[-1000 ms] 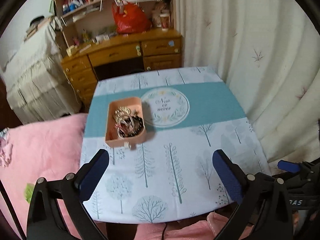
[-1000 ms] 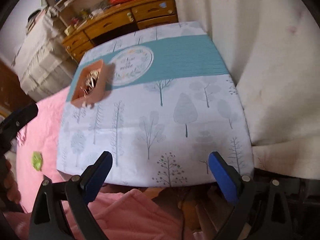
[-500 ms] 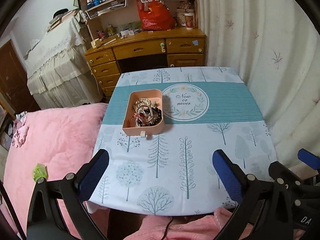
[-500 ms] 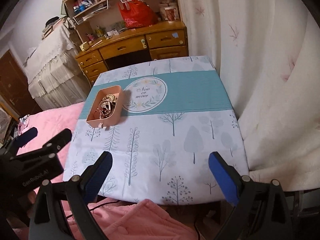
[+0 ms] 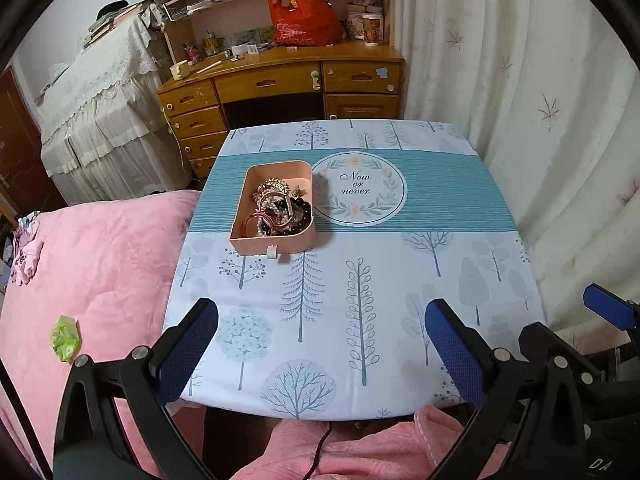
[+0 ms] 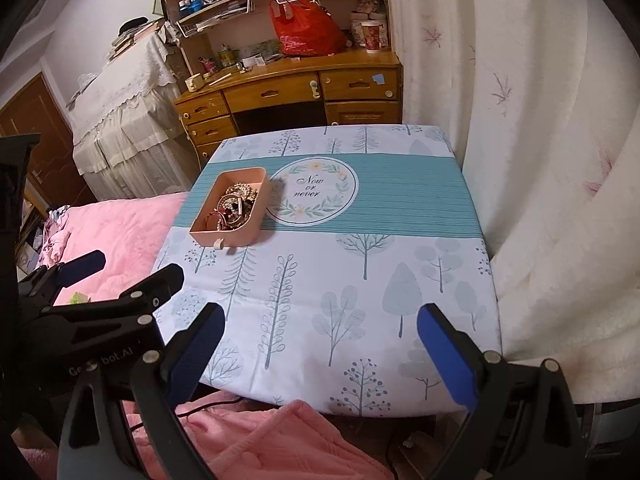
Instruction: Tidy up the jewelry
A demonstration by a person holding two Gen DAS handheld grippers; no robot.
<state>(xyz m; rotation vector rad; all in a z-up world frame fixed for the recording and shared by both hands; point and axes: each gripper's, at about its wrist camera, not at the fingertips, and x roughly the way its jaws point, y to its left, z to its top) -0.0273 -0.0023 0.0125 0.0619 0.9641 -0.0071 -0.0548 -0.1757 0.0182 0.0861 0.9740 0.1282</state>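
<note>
A pink open box [image 5: 256, 242] [image 6: 208, 236] stands on the table's left side, on the teal band of the tree-print cloth [image 5: 360, 280] [image 6: 360, 264]. It holds a tangled pile of jewelry [image 5: 278, 210] [image 6: 232, 208]: bead bracelets, red cords and gold pieces. My left gripper [image 5: 322, 344] is open and empty above the table's near edge, well short of the box. My right gripper [image 6: 320, 350] is open and empty over the near edge too, to the right of the left one. The left gripper's body shows in the right wrist view [image 6: 92, 300].
A pink quilted bed [image 5: 88, 256] lies left of the table, with a green scrap [image 5: 64, 338] on it. A cream curtain [image 5: 540, 120] hangs close on the right. A wooden desk [image 5: 280, 80] with a red bag [image 5: 304, 16] stands behind the table.
Both grippers have steadied and levelled, facing the table squarely. The view has swung right and tilted up. The box and jewelry have not moved. Both grippers stay open.
</note>
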